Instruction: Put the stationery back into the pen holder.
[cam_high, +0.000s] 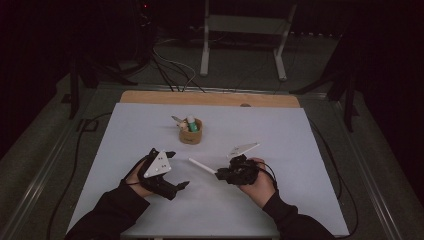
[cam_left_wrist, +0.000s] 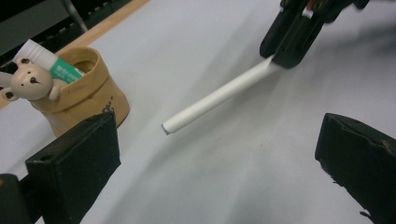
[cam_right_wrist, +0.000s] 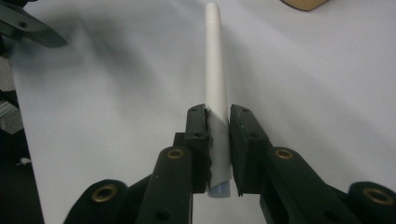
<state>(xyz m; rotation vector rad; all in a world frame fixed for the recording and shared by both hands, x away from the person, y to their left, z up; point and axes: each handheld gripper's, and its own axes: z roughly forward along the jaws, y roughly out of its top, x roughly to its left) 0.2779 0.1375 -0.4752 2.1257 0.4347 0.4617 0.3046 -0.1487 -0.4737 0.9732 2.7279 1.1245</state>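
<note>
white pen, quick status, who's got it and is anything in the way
Right gripper shut on white pen, fingers clamped on one end. Left gripper open, empty. Pen holder beyond the pen tip, apart; nothing between them.

High view overhead, looking forward – gripper views low, close, both sharing the white pen (cam_left_wrist: 219, 95).

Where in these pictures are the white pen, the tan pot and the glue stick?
white pen (cam_left_wrist: 219, 94), left gripper view, middle of its barrel
tan pot (cam_high: 191, 135), high view, its front wall
glue stick (cam_left_wrist: 63, 68), left gripper view, its green label
</note>
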